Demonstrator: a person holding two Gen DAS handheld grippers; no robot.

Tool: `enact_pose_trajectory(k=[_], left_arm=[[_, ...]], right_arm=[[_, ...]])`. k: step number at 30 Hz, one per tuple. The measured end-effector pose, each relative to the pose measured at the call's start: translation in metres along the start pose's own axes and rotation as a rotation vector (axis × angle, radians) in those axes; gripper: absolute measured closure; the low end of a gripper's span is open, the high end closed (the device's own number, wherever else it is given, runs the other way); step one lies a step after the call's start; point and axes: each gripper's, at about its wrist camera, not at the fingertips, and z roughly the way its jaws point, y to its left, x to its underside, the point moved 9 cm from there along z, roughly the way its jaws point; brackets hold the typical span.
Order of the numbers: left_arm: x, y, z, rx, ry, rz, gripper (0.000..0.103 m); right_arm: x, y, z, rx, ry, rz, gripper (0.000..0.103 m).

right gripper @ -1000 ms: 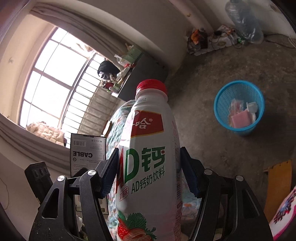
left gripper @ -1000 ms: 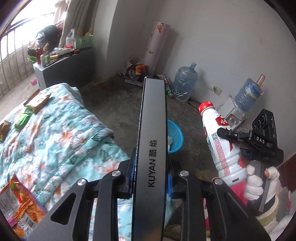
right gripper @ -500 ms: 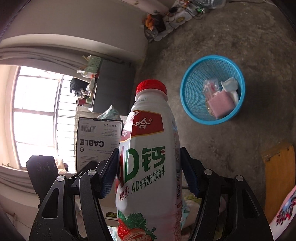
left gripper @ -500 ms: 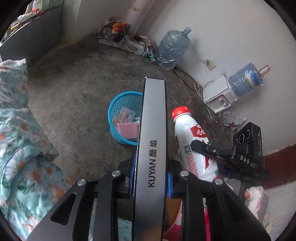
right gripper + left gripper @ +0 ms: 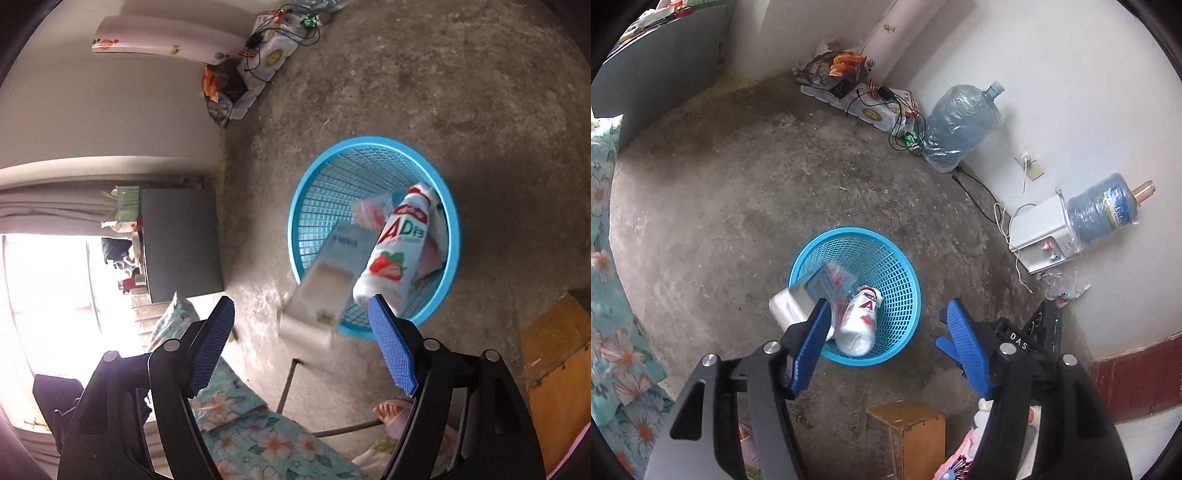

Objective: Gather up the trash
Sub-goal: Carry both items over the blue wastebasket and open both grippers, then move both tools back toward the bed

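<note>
A blue mesh basket [image 5: 886, 254] [image 5: 325, 177] stands on the concrete floor below both grippers. The white milk-drink bottle [image 5: 858, 321] [image 5: 395, 251] lies tilted inside it on earlier trash. A grey-white cable box [image 5: 790, 306] [image 5: 325, 280], blurred in mid-fall, is at the basket's near rim. My left gripper [image 5: 886, 343] hangs over the basket, its jaws opening with nothing pressed between the blue pads. My right gripper [image 5: 303, 347] is beside it, jaws also opening and empty.
A wooden box [image 5: 912, 435] [image 5: 554, 369] sits near the basket. Water jugs [image 5: 960, 125] and a white dispenser [image 5: 1045, 236] line the wall, with bags and cables [image 5: 849, 74] in the corner. A floral bedcover [image 5: 613, 295] borders the left; a bare foot [image 5: 388, 410] shows.
Both grippers have dropped down over the basket and opened. The bottle left the right jaws and landed in the basket; the box left the left jaws and is falling.
</note>
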Motion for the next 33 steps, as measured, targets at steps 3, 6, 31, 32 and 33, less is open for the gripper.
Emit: enact_pose_trajectory(k=[3, 6, 31, 32, 33], left_arm=[[0.005, 0.002, -0.017, -0.012, -0.036, 0.042, 0.040], [0.012, 0.002, -0.040, 0.003, -0.073, 0.068, 0.040], [0.242, 0.139, -0.409, -0.326, -0.599, -0.030, 0.022], [0.257, 0.151, -0.424, -0.359, -0.626, -0.061, 0.022], [0.273, 0.162, -0.439, -0.394, -0.658, -0.091, 0.022]], right_arm=[[0.016, -0.005, -0.010, 0.012, -0.009, -0.040, 0.031], [0.033, -0.008, -0.023, 0.010, -0.006, -0.065, 0.031], [0.238, 0.155, -0.070, 0.010, 0.049, -0.748, 0.024], [0.252, 0.162, -0.068, 0.004, 0.065, -0.769, 0.024], [0.264, 0.169, -0.065, -0.009, 0.082, -0.789, 0.024]])
